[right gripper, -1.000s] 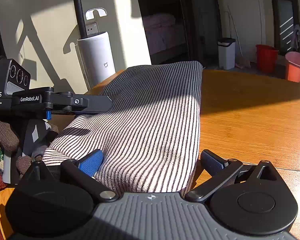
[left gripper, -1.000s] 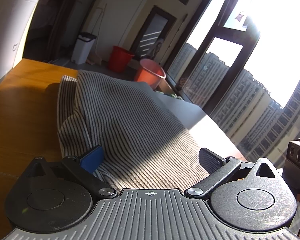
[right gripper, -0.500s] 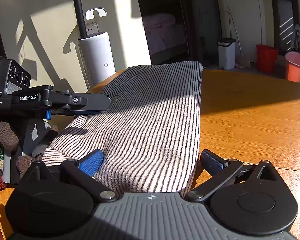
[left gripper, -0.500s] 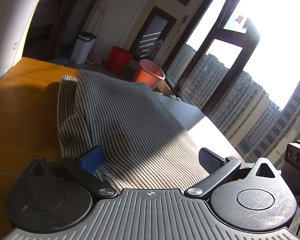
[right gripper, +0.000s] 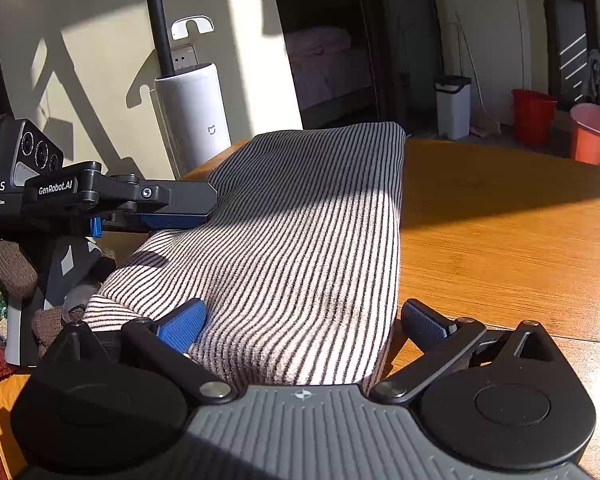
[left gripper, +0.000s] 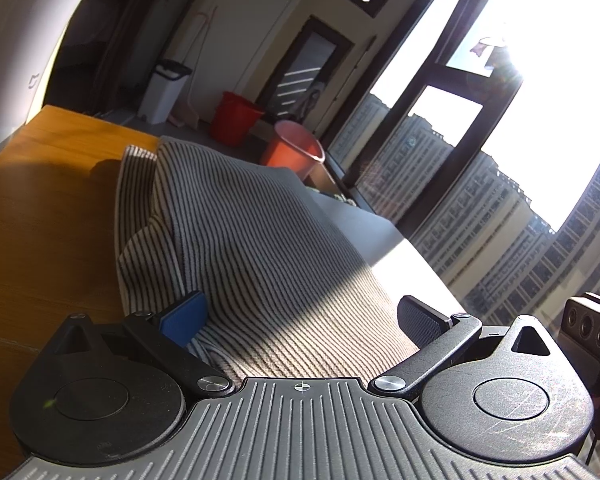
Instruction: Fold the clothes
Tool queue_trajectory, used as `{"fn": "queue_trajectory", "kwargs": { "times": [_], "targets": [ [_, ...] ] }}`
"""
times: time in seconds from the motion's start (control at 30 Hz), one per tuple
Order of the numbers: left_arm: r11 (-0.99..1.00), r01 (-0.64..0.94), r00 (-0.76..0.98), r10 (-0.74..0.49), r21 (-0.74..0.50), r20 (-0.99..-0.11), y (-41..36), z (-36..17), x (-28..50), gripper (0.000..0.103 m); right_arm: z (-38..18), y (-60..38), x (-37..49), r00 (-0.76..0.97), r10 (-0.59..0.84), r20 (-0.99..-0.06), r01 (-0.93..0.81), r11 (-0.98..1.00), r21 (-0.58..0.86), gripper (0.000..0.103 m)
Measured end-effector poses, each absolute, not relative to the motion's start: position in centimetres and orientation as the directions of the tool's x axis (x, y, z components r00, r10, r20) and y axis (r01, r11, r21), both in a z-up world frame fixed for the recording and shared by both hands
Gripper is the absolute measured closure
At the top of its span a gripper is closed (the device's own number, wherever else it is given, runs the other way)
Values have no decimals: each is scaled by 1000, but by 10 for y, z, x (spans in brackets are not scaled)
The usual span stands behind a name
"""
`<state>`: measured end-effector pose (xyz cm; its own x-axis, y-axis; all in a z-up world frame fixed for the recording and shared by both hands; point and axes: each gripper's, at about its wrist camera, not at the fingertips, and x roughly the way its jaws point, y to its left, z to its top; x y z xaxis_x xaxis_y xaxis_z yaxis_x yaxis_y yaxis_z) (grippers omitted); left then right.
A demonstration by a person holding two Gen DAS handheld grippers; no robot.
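Both grippers wide apart at the near edge of the folded striped garment

Left gripper [left gripper: 300, 316] and right gripper [right gripper: 304, 320] each have their jaws spread, clamped on nothing, with the near end of the striped garment [right gripper: 300, 232] lying between the fingers. It rests in a long folded bundle on the wooden table [right gripper: 500, 248], running away from me toward the far edge. I judge the knit soft, light and floppy, likely to sag and slide off its fold if I lift one corner only, so I would pinch through all layers at the two near corners, one per gripper
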<state>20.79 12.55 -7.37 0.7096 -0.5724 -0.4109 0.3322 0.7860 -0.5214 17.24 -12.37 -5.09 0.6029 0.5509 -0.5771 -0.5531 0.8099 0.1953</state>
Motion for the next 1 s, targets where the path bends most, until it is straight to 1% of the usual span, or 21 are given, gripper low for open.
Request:
{"fn": "queue_trajectory", "kwargs": {
  "times": [0.77, 0.8, 0.87, 0.93, 1.0],
  "targets": [
    [774, 335, 706, -584, -537, -401, 133, -79, 210, 0, -51, -114, 180, 599, 550, -582, -564, 806, 181, 0],
    [773, 335, 705, -585, -539, -400, 134, -79, 210, 0, -51, -114, 183, 598, 555, -578, -559, 806, 196, 0],
    [772, 335, 704, -586, -540, -401, 134, -79, 211, 0, -51, -123, 188, 597, 587, -547, -513, 803, 302, 0],
    [776, 337, 701, -585, -534, -408, 134, -78, 211, 0, -52, -140, 195, 580, 640, -503, -462, 768, 444, 0],
    [785, 338, 705, -576, -519, -414, 135, -75, 208, 0, -55, -155, 199, 553, 690, -468, -442, 718, 537, 0]
  ]
}}
